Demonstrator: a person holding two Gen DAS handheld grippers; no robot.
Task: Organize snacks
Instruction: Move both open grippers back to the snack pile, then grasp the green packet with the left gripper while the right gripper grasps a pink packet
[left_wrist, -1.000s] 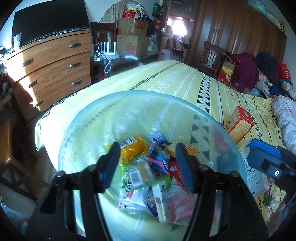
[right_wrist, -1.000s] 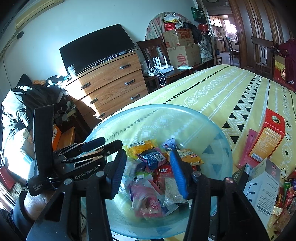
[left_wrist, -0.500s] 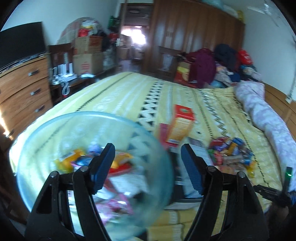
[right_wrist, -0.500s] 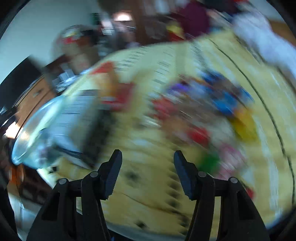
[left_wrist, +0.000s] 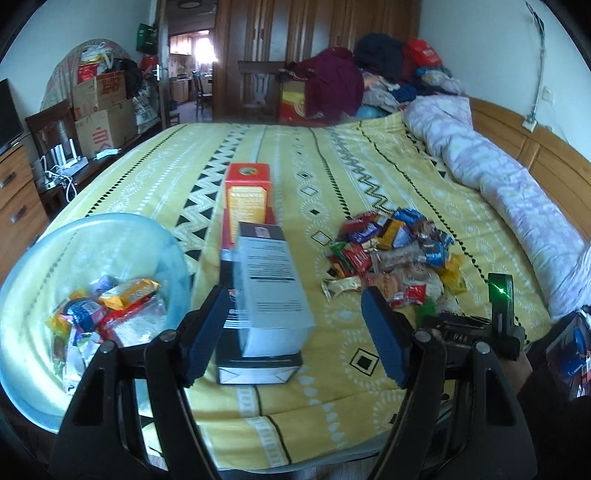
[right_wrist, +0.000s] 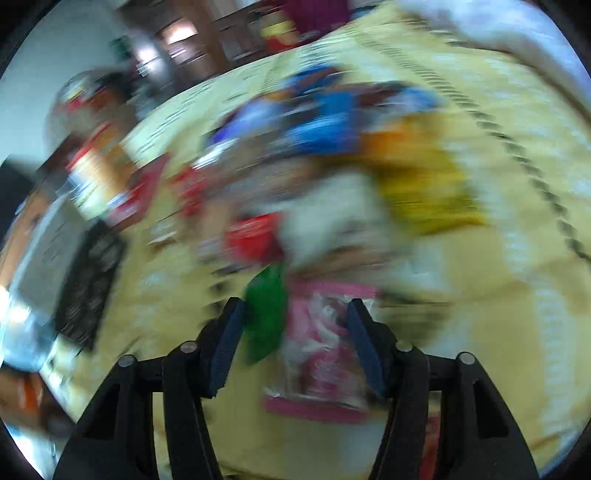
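Yellow bedspread (left_wrist: 184, 173): one bowl (left_wrist: 110, 236), three boxes (left_wrist: 271, 291).

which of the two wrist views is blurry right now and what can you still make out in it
Right wrist view: heavy motion smear over the snack pile; only the right gripper is crisp, with a green packet and a pink packet between its pads, contact unclear. Left wrist view: sharp, fisheye-bent at the edges, so the grey box, the bowl and the left gripper read clearly.
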